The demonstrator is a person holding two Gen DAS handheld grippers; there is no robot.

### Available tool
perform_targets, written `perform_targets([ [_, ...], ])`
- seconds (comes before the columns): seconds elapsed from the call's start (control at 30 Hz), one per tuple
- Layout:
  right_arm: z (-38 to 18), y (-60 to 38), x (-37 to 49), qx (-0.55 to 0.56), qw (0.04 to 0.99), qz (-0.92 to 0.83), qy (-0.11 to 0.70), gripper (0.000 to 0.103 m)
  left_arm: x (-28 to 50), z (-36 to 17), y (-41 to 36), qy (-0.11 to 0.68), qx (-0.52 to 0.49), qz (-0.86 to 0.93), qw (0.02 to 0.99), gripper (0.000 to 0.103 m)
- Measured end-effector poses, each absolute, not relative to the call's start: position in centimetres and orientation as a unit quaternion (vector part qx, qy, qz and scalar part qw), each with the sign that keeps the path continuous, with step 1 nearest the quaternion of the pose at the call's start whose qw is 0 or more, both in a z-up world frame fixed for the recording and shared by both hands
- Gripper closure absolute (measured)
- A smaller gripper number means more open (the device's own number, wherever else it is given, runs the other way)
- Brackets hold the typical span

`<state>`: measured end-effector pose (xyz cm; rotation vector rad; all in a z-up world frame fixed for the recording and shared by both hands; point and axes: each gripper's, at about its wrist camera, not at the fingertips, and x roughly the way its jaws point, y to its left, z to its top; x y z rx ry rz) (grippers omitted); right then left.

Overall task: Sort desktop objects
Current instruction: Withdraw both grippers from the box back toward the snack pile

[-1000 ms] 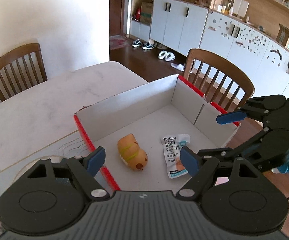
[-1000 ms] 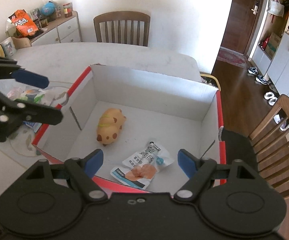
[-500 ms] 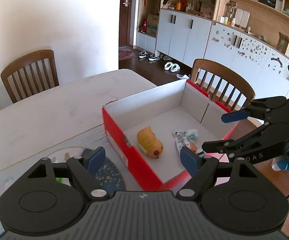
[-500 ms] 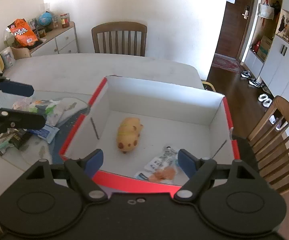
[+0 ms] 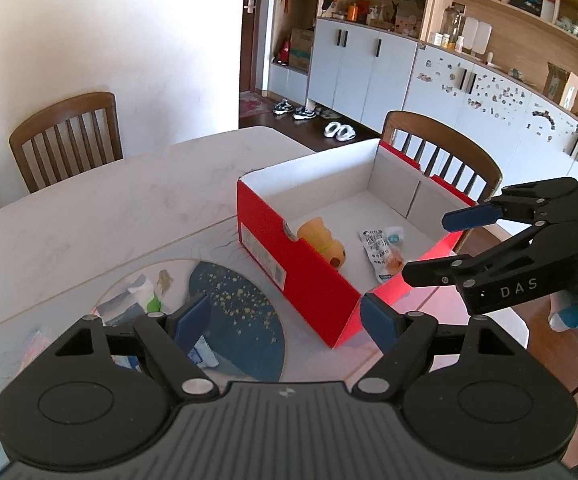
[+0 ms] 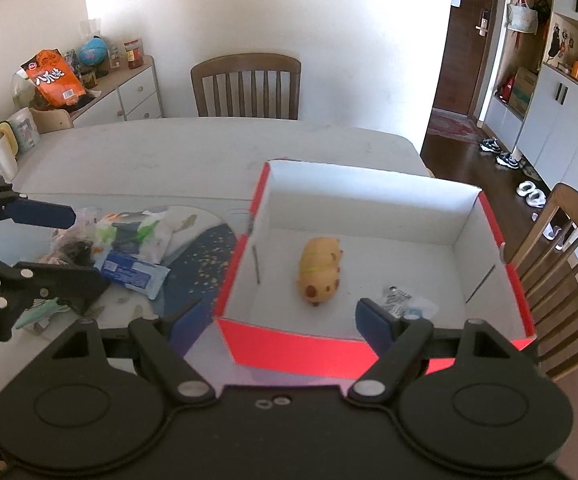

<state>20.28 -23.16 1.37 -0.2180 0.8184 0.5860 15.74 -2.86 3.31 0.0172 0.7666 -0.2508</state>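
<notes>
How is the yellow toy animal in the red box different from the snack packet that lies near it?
The toy animal is plump and rounded, while the snack packet is thin and lies flat. The toy animal is orange-yellow with darker spots; the snack packet is white with printed text. Both lie loose on the floor of the red box, apart from each other, with neither gripper touching them.

Walls: plain white.
Floor: dark wood.
Table [image 6: 209, 152]: pale marble top.
Chairs: wooden slat-back chair [image 6: 245, 85] at far side.
Storage: white cabinets [image 5: 369, 64], open shelves above.
</notes>
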Motion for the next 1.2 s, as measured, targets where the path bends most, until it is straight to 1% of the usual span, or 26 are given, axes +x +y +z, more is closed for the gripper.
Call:
perform_targets([
  [0.27, 1.5, -20.7, 18.1, -0.093, 0.876, 0.273, 0.387, 0.021, 13.2, 2.9, 0.0, 0.36, 0.014, -0.119, 0.925, 0.021],
  [0.63, 0.3, -15.4, 15.7, -0.088, 0.868, 0.299, 0.386, 0.021, 10.6, 1.4, 6.4, 0.364, -0.004, -0.084, 0.928, 0.021],
  [0.7, -0.1, -14.5, 15.4, -0.086, 0.866, 0.302, 0.388, 0.021, 10.3, 0.8, 7.5, 0.368, -0.01, -0.078, 0.926, 0.018],
  [0.83, -0.8, -12.9, 14.9, -0.089, 0.861, 0.315, 0.389, 0.018, 9.8, -0.2, 9.5, 0.376, -0.019, -0.061, 0.924, 0.014],
  [0.9, -1.1, -12.2, 14.7, -0.091, 0.86, 0.319, 0.388, 0.017, 9.4, -0.8, 10.3, 0.377, -0.023, -0.055, 0.924, 0.01],
  [0.93, -1.2, -11.9, 14.7, -0.089, 0.859, 0.321, 0.389, 0.016, 9.3, -1.0, 10.7, 0.378, -0.024, -0.052, 0.924, 0.004],
  [0.97, -1.4, -11.7, 14.7, -0.087, 0.858, 0.321, 0.391, 0.015, 9.1, -1.2, 11.0, 0.378, -0.024, -0.051, 0.924, 0.0],
  [1.2, -2.6, -9.1, 14.3, -0.087, 0.853, 0.327, 0.398, 0.013, 8.9, -3.2, 13.1, 0.39, -0.019, -0.038, 0.92, 0.0],
])
